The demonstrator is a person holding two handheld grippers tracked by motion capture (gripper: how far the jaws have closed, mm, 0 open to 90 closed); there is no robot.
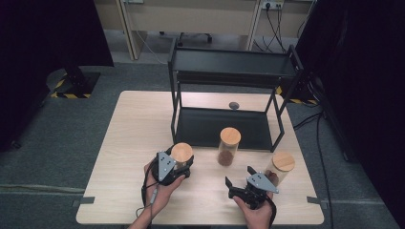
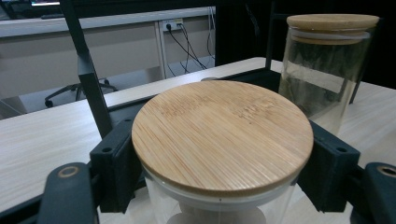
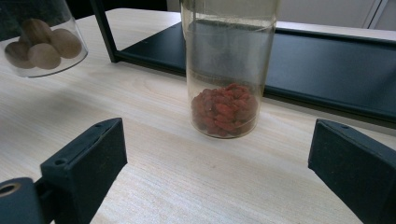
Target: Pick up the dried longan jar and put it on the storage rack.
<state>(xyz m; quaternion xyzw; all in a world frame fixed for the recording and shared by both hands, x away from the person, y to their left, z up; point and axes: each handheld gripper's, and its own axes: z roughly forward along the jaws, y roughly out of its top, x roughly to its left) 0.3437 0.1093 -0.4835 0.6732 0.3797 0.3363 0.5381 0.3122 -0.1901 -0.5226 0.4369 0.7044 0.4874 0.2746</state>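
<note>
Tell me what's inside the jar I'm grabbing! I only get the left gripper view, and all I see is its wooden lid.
Observer: The clamped jar holds round brown balls.
Operator: And the jar behind it?
Observer: That middle jar has red dried bits at the bottom.
Operator: Where's my other tool?
Observer: The right tool is open and faces the middle jar without touching it.

I see my left gripper (image 1: 173, 165) and right gripper (image 1: 238, 179) as black blocks, each topped with a grey three-cornered plate, screw holes in the square jaws, a cable trailing from the left.
</note>
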